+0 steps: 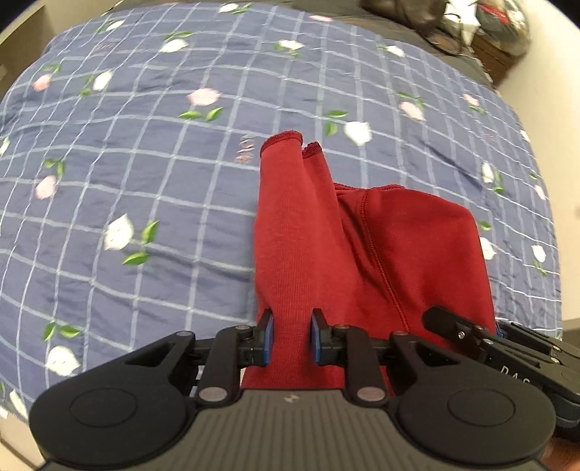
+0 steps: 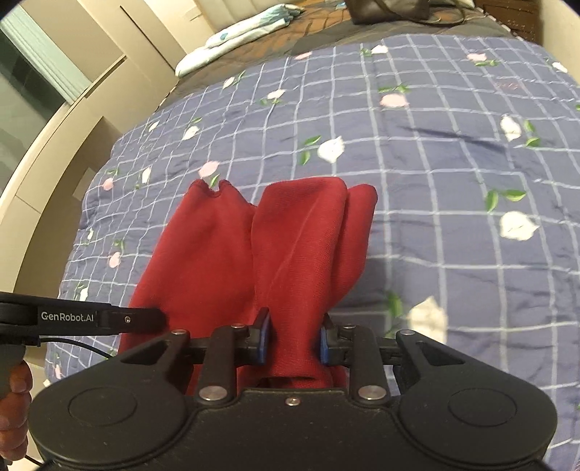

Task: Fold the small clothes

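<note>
Gripping the near edge of a red garment (image 1: 301, 232), the left claw (image 1: 291, 335) has its blue pads (image 1: 267, 337) narrowed onto a band of the fabric that runs between them. The right claw (image 2: 294, 338) pinches a bunched fold of the same garment in like manner, its jaws drawn close on the cloth. Both claws sit side by side at the near edge of the bed; the right claw's body shows at the right margin of the left view, just beside the left one. A blue checked bedspread (image 1: 145, 152) with flower print covers the bed, and it lies open and flat to the left, right and far side of the garment. A cream wall panel (image 2: 47, 203) borders the bed on the left. Dark bags (image 1: 398, 14) sit at the far edge. The garment is dark red knit with stitched hems (image 1: 282, 137) and a visible seam, drawn into long lengthwise folds. It lies on the bedspread, extending away from the claws.
</note>
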A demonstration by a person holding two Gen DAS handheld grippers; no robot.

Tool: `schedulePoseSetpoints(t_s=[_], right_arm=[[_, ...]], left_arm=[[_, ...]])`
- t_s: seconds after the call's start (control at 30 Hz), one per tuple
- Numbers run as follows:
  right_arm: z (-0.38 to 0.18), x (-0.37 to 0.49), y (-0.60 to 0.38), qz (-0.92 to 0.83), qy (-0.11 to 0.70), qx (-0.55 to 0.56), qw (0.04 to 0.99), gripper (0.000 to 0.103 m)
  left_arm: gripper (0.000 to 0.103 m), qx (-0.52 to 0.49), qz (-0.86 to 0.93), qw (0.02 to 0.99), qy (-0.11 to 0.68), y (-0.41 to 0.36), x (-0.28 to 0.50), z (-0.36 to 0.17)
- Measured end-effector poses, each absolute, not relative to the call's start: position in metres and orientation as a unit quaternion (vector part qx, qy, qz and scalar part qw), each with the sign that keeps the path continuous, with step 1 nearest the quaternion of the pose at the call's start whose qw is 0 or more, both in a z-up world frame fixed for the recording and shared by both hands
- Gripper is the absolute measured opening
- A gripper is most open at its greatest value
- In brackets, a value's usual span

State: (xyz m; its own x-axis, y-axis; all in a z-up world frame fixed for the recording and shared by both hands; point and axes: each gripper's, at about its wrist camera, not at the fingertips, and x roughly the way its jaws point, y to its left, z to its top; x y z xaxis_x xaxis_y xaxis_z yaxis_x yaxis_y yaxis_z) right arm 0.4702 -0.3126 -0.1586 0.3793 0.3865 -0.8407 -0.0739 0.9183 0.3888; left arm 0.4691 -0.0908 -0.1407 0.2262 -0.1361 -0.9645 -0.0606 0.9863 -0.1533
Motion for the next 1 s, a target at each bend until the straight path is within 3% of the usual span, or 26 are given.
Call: schedulePoseSetpoints(t_s=[0.47, 0.73, 0.83, 0.9, 1.0], right_arm=[[-0.214, 0.432, -0.291, 0.022, 0.611, 0.193, 0.767, 0.03], [-0.218, 0.418, -0.296, -0.029, 0.609, 0.186, 0.77, 0.039], [-0.215, 0.416, -0.3, -0.033, 0.606, 0.18, 0.774, 0.046], [-0.213, 0.417, -0.302, -0.033, 0.602, 0.18, 0.777, 0.053], [-0.206, 0.413, -0.304, -0.03, 0.593, 0.177, 0.785, 0.067]], left_arm=[[0.023, -0.068, -0.03, 0.727, 0.683, -0.055, 0.442, -0.198], [0.033, -0.022, -0.038, 0.718, 0.695, -0.057, 0.444, -0.209], [0.046, -0.024, -0.039, 0.717, 0.696, -0.056, 0.443, -0.208], [0.061, -0.027, -0.035, 0.718, 0.694, -0.054, 0.442, -0.205], [0.068, -0.027, -0.03, 0.721, 0.692, -0.055, 0.437, -0.198]])
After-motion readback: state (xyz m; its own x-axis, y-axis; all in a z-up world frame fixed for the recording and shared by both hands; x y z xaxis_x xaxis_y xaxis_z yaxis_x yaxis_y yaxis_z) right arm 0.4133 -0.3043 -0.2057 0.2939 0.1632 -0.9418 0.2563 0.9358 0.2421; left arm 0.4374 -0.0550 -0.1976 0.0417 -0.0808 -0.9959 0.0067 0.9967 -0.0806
